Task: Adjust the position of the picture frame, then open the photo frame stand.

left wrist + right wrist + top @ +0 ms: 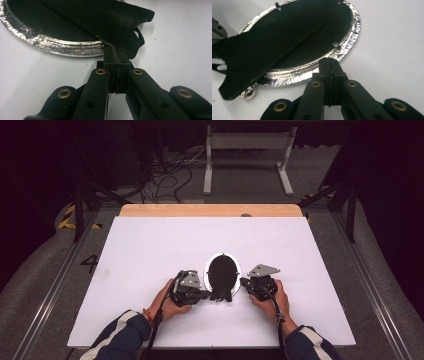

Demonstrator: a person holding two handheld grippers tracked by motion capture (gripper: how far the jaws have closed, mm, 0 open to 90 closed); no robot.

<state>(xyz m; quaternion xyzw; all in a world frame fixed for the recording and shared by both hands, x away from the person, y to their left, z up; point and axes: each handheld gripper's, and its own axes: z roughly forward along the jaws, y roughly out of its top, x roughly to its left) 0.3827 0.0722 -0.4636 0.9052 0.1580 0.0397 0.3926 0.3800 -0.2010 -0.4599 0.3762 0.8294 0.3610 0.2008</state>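
An oval silver picture frame (pixel 222 257) lies face down on the white table, black backing upward. Its black stand (pixel 221 291) reaches past the near rim. My left gripper (pixel 209 294) is at the frame's near left. In the left gripper view its jaws (pixel 116 48) are shut on the edge of the stand (pixel 107 20), just past the silver rim (pixel 62 48). My right gripper (pixel 243 281) is at the frame's right. In the right gripper view it is shut (pixel 329 61), empty, with its tips against the rim (pixel 352 32). The stand (pixel 262 52) lies slanted over the backing.
The white table top (pixel 150 250) has a wooden strip (pixel 210 210) along its far edge. Beyond it are a white metal stand (pixel 247 142) and loose cables (pixel 170 175) on the floor. A small metal loop (pixel 248 93) sticks out under the frame's rim.
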